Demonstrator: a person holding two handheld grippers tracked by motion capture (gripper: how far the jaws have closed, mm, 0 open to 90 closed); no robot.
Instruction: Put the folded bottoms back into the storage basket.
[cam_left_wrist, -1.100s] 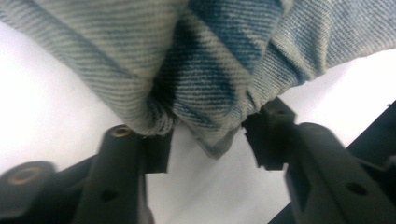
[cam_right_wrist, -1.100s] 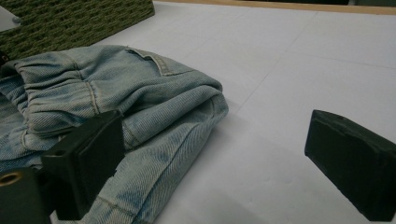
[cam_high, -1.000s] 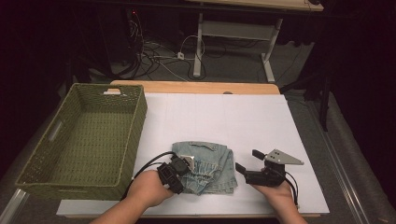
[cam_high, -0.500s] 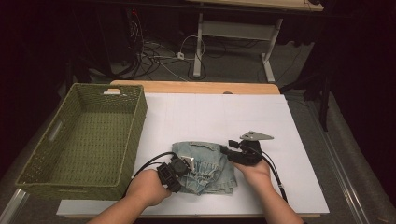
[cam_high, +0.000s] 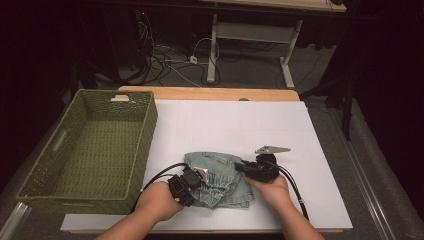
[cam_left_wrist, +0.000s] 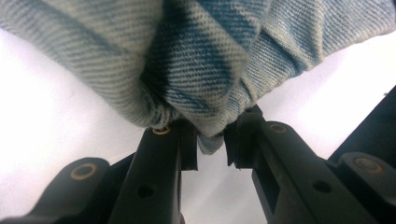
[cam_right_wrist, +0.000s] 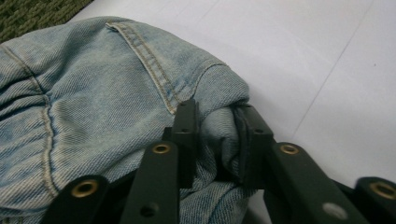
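The right gripper (cam_high: 243, 165) has slid onto the folded jeans (cam_high: 220, 180) and just clamped them; the left gripper (cam_high: 196, 176) pinches their other edge; lift both evenly toward the basket (cam_high: 90, 150)

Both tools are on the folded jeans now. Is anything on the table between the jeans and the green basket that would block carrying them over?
Nothing visible does. The folded jeans lie on bare white table, and the green basket stands open just to their left. Only its near wall rises between, so the jeans must clear it.
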